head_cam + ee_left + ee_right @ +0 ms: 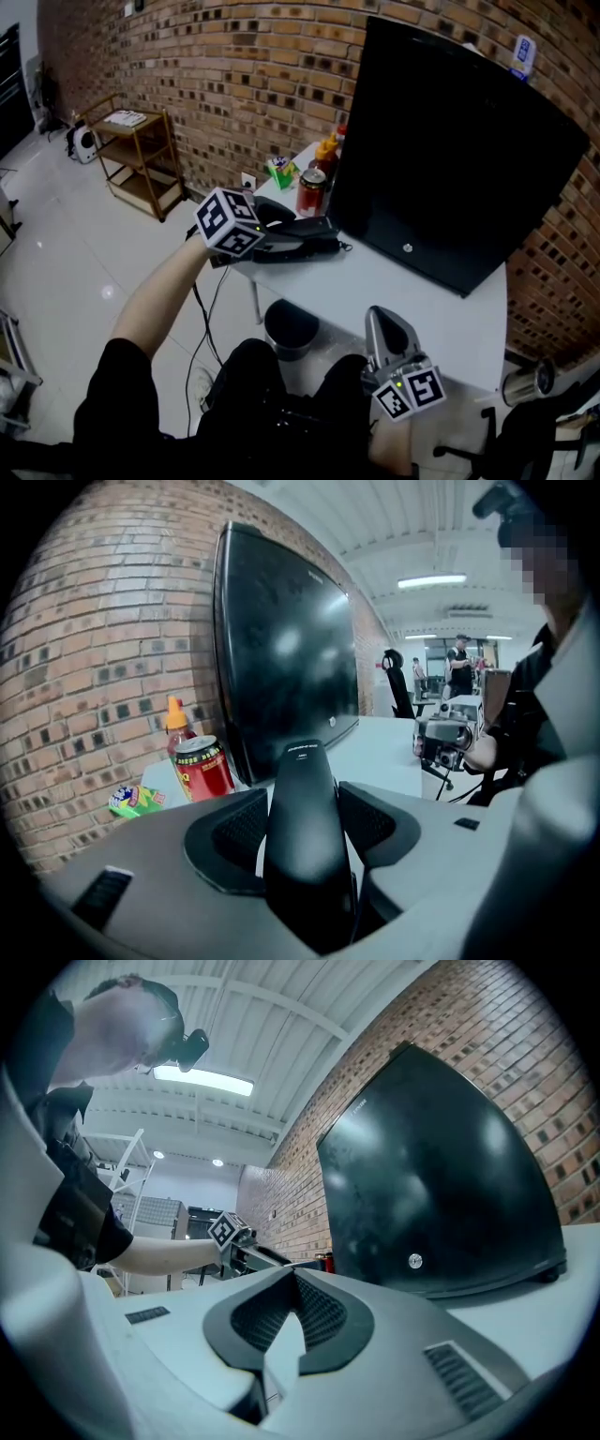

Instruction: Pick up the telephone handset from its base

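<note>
Left gripper (305,834): fingers clamped on black handset (302,771), one pad on each side, at left edge of white counter (412,300).
Right gripper (293,1279): fingers together, nothing between, near counter's front edge, well apart from handset.
Close behind handset: red can (310,192), orange-capped bottle (327,150), green packet (279,172).
Just beside handset: large black screen (450,150).
Under counter: black bin (289,328).
Along brick wall (234,66): wooden shelf cart (141,155).
</note>
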Tool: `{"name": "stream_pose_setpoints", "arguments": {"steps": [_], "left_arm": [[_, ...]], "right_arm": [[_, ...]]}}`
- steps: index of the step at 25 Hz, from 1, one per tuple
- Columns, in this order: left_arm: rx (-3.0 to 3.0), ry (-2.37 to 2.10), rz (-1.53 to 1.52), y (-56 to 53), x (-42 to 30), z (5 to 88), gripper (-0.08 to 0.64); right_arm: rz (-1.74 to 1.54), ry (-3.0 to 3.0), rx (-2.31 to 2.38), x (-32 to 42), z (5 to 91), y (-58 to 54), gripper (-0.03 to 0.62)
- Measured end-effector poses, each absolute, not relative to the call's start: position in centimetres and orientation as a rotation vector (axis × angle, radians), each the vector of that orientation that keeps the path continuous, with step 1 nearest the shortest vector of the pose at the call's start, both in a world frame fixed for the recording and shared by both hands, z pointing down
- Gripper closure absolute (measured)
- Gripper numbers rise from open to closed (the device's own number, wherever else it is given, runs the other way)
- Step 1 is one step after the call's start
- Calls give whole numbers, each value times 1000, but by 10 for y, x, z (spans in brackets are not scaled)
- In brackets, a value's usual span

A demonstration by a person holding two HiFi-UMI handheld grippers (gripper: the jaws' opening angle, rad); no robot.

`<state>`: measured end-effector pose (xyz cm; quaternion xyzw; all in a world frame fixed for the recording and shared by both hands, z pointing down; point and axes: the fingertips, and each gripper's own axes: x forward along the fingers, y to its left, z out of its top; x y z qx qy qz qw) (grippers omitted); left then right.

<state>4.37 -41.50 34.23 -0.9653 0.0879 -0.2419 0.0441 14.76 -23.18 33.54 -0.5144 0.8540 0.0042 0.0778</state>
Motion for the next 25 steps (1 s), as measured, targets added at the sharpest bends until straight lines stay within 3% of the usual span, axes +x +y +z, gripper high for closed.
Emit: {"name": "stream_pose_setpoints", "arguments": {"steps": [15, 25], "left_arm": [[-3154, 307, 254, -419, -5, 277, 318], [-3126, 245, 392, -404, -37, 259, 319]], "right_arm": [[45, 2573, -1531, 153, 327, -234, 581], [115, 2538, -1634, 183, 311, -236, 581]]}}
